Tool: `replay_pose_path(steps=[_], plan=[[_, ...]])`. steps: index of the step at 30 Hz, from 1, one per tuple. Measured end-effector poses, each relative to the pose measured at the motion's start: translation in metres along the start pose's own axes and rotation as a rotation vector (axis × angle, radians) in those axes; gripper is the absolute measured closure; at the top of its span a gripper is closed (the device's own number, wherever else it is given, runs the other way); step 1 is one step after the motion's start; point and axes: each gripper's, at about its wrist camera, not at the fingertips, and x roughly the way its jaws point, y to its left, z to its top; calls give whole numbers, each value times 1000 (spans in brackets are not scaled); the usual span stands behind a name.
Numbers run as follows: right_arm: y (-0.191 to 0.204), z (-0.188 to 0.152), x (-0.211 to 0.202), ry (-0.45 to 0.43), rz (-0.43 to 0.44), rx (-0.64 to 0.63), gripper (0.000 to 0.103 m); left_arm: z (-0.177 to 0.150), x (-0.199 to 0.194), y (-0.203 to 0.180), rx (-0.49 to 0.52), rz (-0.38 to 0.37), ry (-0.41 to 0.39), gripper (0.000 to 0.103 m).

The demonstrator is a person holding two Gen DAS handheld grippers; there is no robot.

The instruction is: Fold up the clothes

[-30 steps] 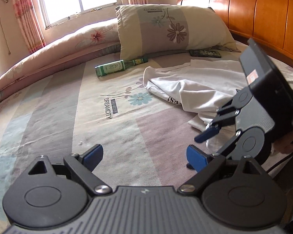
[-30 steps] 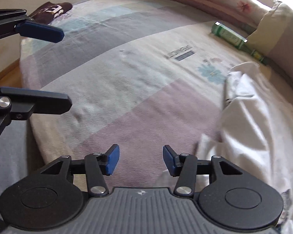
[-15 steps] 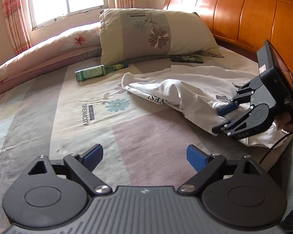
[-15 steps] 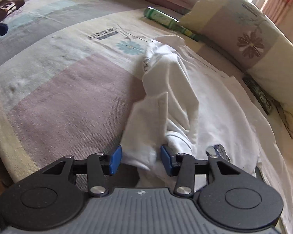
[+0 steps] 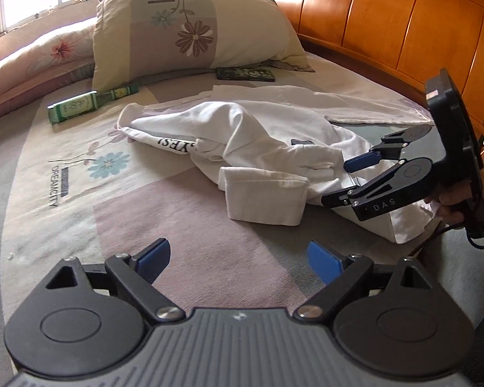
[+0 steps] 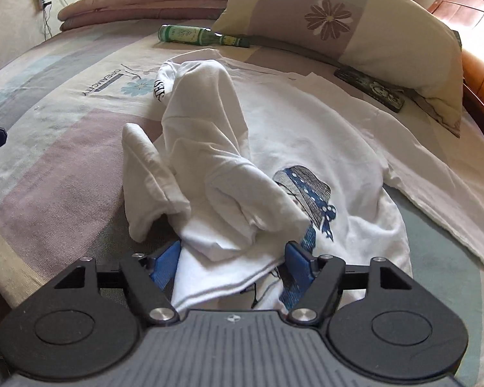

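A crumpled white T-shirt [image 5: 258,142] with black lettering and a blue print lies on the bed; it also shows in the right wrist view [image 6: 274,148]. My right gripper [image 6: 232,262] is open, its blue fingers on either side of the shirt's near hem, which lies between them. In the left wrist view the right gripper [image 5: 348,180] shows at the shirt's right edge. My left gripper [image 5: 238,258] is open and empty above the bare sheet, short of the shirt's folded sleeve [image 5: 264,200].
A flowered pillow [image 5: 193,32] and a rolled quilt [image 5: 48,54] lie at the back. A green bottle [image 5: 80,106] and a dark flat case [image 5: 245,74] rest near the pillow. A wooden headboard [image 5: 403,25] stands on the right.
My right gripper has moved in from the bed's edge onto the shirt's hem and opened a little wider. The left gripper's view has swung toward the shirt.
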Motion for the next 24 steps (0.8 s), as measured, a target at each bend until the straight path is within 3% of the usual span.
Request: replay_pose_path(steps=[7, 13, 15, 19, 22, 24], plan=[[-27, -37, -17, -39, 16, 191, 21, 10, 37, -9, 29, -64, 44, 11], [-32, -57, -15, -32, 35, 236, 18, 12, 85, 1, 7, -167, 75, 11], [-32, -59, -16, -39, 38, 240, 17, 9, 102, 6, -44, -201, 105, 11], [-31, -61, -21, -52, 55, 239, 17, 7, 107, 15, -70, -229, 83, 10], [-33, -63, -20, -59, 83, 246, 11, 10, 108, 24, -77, -248, 78, 9], [-34, -65, -17, -61, 87, 265, 7, 9, 111, 28, -79, -268, 65, 3]])
